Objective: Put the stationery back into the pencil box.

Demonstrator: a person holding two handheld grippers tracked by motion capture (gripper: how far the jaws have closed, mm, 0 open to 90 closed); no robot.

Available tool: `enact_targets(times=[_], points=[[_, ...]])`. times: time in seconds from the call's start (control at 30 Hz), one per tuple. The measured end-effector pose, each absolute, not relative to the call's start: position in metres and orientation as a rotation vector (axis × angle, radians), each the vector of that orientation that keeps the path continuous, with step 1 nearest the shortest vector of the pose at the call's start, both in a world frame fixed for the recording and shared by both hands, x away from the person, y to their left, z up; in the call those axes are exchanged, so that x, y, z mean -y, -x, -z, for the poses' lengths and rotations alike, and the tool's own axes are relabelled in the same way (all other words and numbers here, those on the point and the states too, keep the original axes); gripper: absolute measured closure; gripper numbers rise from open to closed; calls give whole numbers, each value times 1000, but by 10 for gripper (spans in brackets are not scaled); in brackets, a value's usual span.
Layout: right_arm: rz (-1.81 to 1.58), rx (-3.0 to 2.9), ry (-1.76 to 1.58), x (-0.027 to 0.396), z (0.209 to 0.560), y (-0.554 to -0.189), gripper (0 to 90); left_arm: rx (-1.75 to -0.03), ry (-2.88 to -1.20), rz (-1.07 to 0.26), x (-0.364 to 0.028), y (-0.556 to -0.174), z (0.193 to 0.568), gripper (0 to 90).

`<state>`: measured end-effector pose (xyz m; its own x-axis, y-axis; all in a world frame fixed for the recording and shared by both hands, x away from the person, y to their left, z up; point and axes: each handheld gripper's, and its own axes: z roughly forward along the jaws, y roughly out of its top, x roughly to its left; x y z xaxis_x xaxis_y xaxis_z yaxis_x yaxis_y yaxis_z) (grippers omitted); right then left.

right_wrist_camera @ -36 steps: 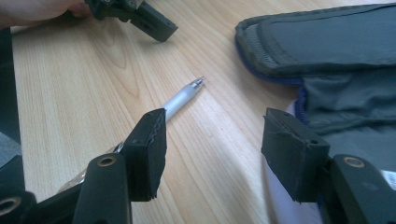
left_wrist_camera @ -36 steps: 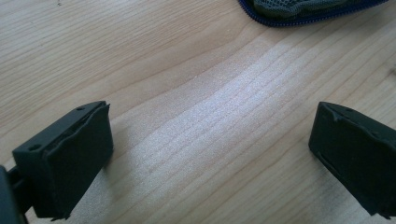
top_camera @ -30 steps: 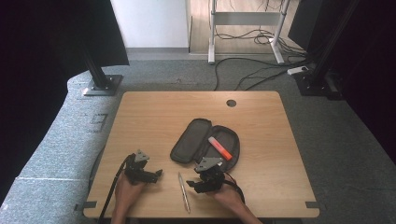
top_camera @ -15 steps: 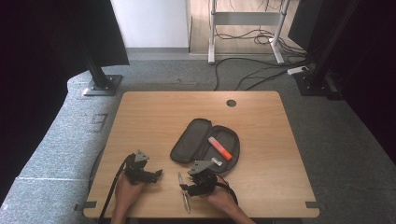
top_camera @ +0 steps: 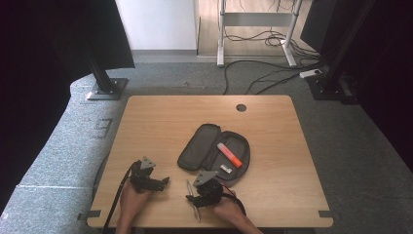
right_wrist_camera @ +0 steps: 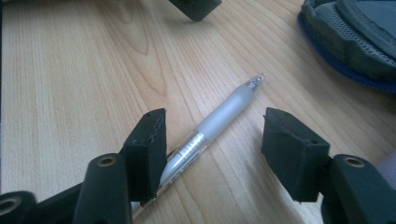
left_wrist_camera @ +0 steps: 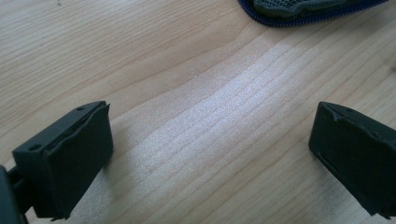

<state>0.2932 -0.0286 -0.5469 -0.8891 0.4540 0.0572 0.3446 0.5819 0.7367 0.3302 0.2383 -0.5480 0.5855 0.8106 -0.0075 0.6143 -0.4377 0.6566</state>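
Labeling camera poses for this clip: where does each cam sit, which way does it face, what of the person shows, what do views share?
High view: fixed above the person's side, facing forward and down on the table; both forearms, left gripper, right gripper.
Left gripper view: rides on the left gripper, looking down at bare wood between open jaws.
Right gripper view: rides on the right gripper, jaws straddling the pen.
Shared: pen and pencil case.

Print on pen (right_wrist_camera: pixel 187 148) barrel, unreadable.
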Motion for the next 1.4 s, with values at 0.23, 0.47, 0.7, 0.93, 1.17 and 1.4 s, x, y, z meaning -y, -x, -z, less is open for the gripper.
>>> enact_targets(times=[0.23, 0.47, 0.7, 0.93, 1.17, 1.4], points=[[-1159, -2659, -660, 36, 545, -293, 565, -1127, -2197, -412, -238, -330, 548, 0], [-1152, -2657, -688, 45, 544, -294, 709, -1127, -2197, -413, -238, -330, 548, 0], [-1149, -2649, -727, 52, 544, -297, 778, -1128, -2196, -413, -238, -330, 548, 0], [-1160, -2657, -756, 53, 544, -297, 782, -1128, -2195, -413, -238, -330, 548, 0], [-1184, -2645, -738, 53, 535, -294, 782, -1128, -2195, -413, -238, -330, 548, 0], [-1201, -2622, -722, 57, 522, -292, 782, -1128, -2195, -413, -238, -330, 548, 0]])
